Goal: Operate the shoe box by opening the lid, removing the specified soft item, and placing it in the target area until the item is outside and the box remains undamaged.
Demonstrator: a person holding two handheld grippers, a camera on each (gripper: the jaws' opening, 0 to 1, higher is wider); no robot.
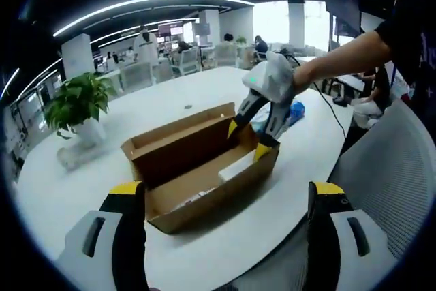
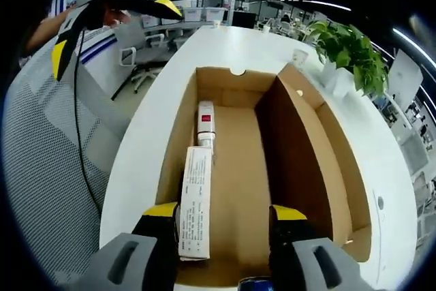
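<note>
Right gripper view: carton (image 2: 196, 202) end cut off.

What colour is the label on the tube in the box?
Red, on the white tube; best seen in the right gripper view.

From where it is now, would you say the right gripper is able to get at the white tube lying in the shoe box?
Probably yes. The shoe box is open with its lid folded back, and the right gripper is poised open at the box's near end, directly over the white tube. Nothing lies between them.
</note>
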